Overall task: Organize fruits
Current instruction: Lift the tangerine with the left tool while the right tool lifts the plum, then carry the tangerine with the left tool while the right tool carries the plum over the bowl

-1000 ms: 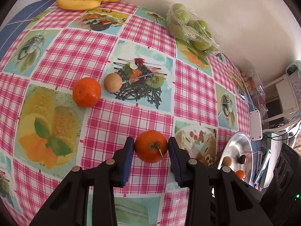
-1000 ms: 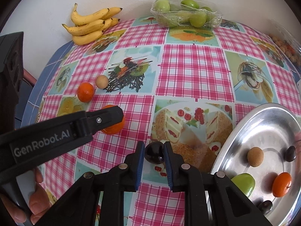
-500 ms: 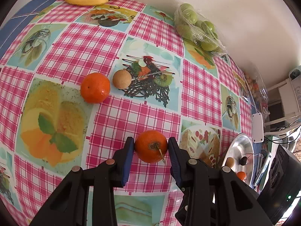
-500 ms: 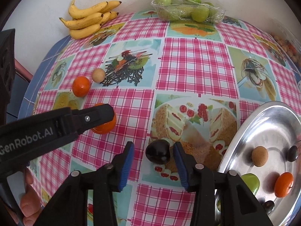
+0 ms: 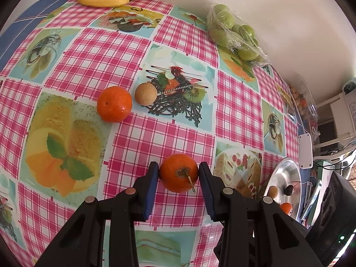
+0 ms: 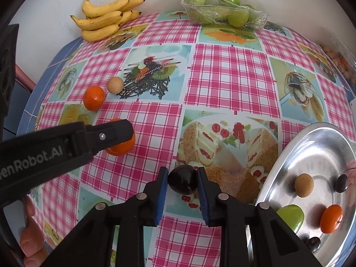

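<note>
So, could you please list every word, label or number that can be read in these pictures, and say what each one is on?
"enRobot.AI": white letters on the black body of the left gripper, seen in the right wrist view; the frame edge cuts off the start of the word.
Curved print on a white thing at the right edge of the left wrist view: too small and blurred to read.
No other text shows; the tablecloth carries only pictures.
</note>
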`<state>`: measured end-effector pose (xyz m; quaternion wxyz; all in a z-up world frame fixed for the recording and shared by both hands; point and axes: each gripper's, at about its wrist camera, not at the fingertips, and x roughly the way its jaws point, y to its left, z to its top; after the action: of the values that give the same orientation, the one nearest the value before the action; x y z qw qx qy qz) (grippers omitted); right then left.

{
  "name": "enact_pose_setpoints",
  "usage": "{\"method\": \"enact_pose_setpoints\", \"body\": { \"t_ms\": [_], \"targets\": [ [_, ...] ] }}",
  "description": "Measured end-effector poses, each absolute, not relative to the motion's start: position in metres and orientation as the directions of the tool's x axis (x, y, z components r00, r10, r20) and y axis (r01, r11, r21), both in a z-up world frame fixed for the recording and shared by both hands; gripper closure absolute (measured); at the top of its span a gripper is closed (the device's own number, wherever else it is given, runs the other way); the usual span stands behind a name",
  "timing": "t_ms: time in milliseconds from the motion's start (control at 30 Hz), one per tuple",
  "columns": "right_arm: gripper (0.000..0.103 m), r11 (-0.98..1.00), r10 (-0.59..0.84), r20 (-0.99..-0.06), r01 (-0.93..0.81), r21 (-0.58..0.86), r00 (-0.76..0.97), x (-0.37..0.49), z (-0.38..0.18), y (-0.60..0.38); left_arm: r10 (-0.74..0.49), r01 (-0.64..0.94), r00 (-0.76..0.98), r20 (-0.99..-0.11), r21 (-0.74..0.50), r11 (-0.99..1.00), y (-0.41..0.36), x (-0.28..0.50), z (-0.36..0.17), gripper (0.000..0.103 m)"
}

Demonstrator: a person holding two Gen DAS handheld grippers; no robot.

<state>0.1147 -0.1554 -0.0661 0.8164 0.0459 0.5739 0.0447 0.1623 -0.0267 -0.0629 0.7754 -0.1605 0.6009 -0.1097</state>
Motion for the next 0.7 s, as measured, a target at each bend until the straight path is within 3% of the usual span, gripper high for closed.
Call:
{"method": "enact_pose_setpoints", "body": {
  "t_ms": [700],
  "targets": [
    [0.075, 0.977, 0.122, -0.898, 0.109, 0.184, 0.422, 0.099, -0.024, -0.208, -0.348, 0.058, 0.32, -0.881, -0.348, 0.936, -0.045, 0.152, -0.034, 0.064]
  ]
}}
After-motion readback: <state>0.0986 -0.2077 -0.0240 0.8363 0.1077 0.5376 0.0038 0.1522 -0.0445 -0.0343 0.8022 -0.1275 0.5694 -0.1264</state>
